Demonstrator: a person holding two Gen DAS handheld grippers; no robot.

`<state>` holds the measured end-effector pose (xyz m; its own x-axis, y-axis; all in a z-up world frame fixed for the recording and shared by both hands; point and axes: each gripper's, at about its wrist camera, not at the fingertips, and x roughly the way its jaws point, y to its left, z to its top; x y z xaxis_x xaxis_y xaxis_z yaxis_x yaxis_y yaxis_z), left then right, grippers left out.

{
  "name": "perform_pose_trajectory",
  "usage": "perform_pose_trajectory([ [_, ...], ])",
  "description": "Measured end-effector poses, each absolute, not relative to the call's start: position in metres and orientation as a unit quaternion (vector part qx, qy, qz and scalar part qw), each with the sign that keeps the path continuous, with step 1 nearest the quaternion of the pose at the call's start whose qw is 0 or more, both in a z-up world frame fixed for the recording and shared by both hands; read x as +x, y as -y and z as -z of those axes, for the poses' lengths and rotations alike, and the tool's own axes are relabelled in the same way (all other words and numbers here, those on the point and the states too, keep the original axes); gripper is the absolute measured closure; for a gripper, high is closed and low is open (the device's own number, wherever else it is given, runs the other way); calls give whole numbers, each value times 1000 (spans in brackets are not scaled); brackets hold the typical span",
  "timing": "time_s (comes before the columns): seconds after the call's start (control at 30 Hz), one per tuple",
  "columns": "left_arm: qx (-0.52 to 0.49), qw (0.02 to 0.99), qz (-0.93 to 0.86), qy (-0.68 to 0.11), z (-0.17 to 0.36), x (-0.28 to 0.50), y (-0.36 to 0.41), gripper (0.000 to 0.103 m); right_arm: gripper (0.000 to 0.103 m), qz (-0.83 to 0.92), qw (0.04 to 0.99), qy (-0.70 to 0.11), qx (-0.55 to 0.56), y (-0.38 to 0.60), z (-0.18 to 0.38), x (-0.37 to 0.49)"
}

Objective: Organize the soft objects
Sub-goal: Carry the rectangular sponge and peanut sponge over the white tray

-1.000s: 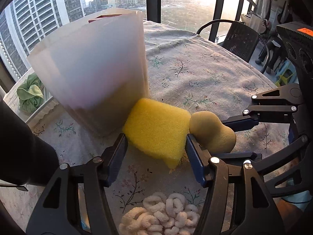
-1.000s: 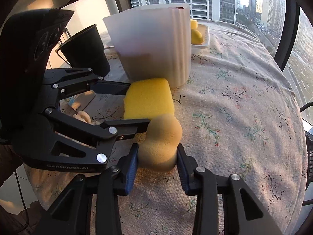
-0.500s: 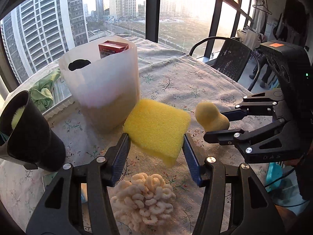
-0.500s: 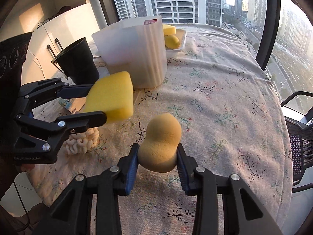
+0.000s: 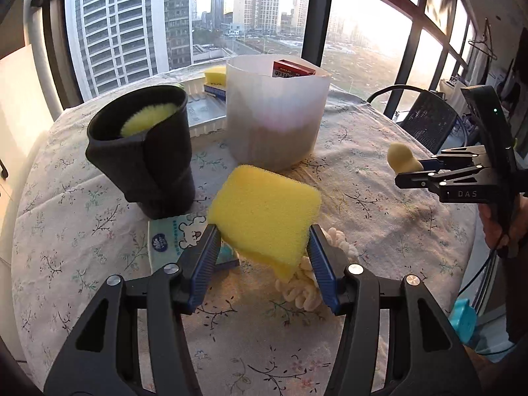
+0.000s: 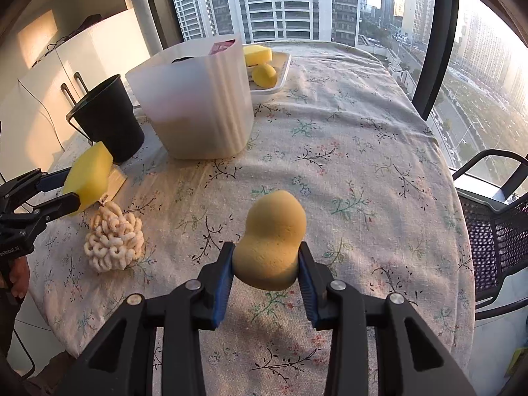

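My left gripper (image 5: 262,254) is shut on a yellow square sponge (image 5: 264,213) and holds it above the table; it also shows in the right wrist view (image 6: 88,178). My right gripper (image 6: 266,272) is shut on a tan gourd-shaped sponge (image 6: 272,239), held above the cloth; it shows at the right of the left wrist view (image 5: 403,161). A cream chenille scrubber (image 6: 114,236) lies on the tablecloth below the left gripper. A translucent white bin (image 5: 277,112) with a red box (image 5: 292,68) in it stands at the back.
A black cup (image 5: 145,151) holding a yellow-green soft thing stands left of the bin. A white tray (image 6: 274,79) behind the bin holds yellow sponges. A tissue pack (image 5: 175,234) lies under the left gripper. A black mesh chair (image 6: 495,224) stands past the table's right edge.
Both grippers have pulled back and up from the white bin, each still holding its sponge. They have also moved apart from each other.
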<state>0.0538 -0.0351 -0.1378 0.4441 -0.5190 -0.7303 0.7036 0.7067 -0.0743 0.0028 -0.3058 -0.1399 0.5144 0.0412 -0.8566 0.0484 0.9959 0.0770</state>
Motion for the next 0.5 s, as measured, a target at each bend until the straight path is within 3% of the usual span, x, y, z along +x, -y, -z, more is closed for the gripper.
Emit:
perform_pose_trajectory([
  [0.5,74,880,259,-390,149,90,-51,52,64,20,863,-503,33,311,139,37],
])
